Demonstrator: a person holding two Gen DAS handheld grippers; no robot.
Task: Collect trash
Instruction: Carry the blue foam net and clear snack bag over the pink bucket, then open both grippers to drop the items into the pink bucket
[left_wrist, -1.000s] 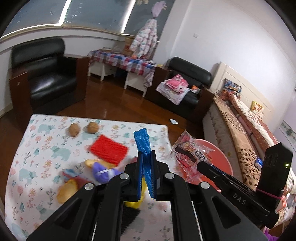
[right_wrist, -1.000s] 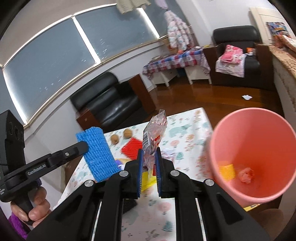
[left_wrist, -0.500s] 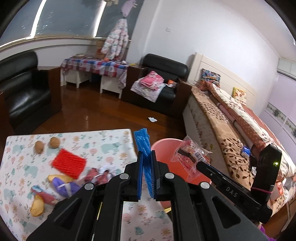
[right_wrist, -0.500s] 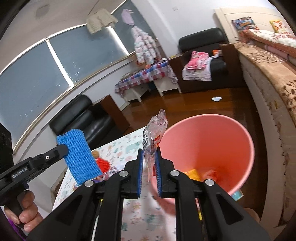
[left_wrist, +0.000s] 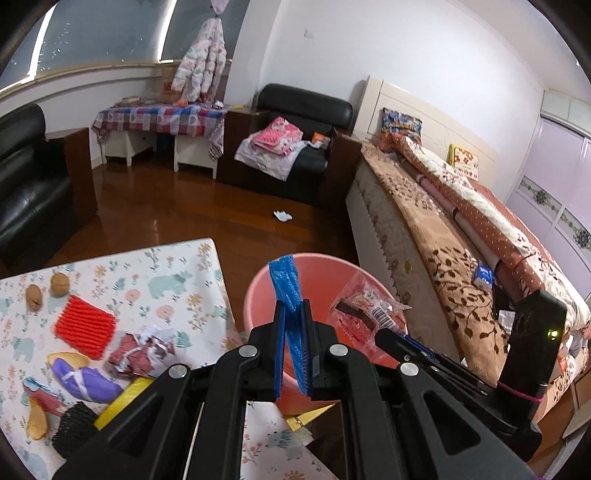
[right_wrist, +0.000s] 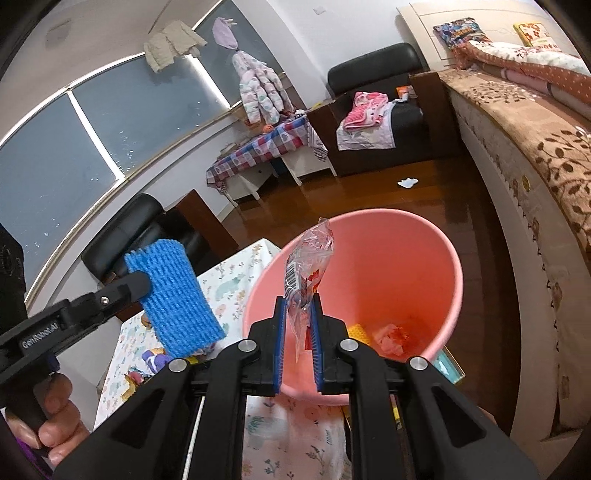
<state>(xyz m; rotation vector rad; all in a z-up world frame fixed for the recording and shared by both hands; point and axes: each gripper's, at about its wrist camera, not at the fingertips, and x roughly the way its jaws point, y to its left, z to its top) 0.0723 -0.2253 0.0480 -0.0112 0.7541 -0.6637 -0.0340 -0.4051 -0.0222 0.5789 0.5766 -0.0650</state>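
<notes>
A pink bucket (left_wrist: 255, 295) (right_wrist: 439, 295) stands beside the table's right edge, with yellow and pink scraps at its bottom. My left gripper (left_wrist: 293, 317) is shut on a piece of blue foam mesh (left_wrist: 286, 284) (right_wrist: 175, 295), held near the bucket's left rim. My right gripper (right_wrist: 298, 310) is shut on a clear plastic snack wrapper (right_wrist: 308, 266) (left_wrist: 364, 308), held over the bucket's mouth. On the patterned tablecloth (left_wrist: 166, 280) lie a red foam mesh (left_wrist: 85, 325), crumpled red paper (left_wrist: 142, 349), a purple wrapper (left_wrist: 83, 378) and two walnuts (left_wrist: 59, 284).
A black mesh (left_wrist: 75, 428) and a yellow piece (left_wrist: 123, 400) lie near the table's front. A bed (left_wrist: 443, 240) with a brown cover runs along the right. Black armchairs (left_wrist: 303, 110) and a checked side table (left_wrist: 159, 118) stand at the back. A white scrap (left_wrist: 282, 215) lies on the wooden floor.
Both grippers swung right from over the table to the pink bucket, still gripping the blue mesh and the wrapper. The bucket now fills the middle of both views.
</notes>
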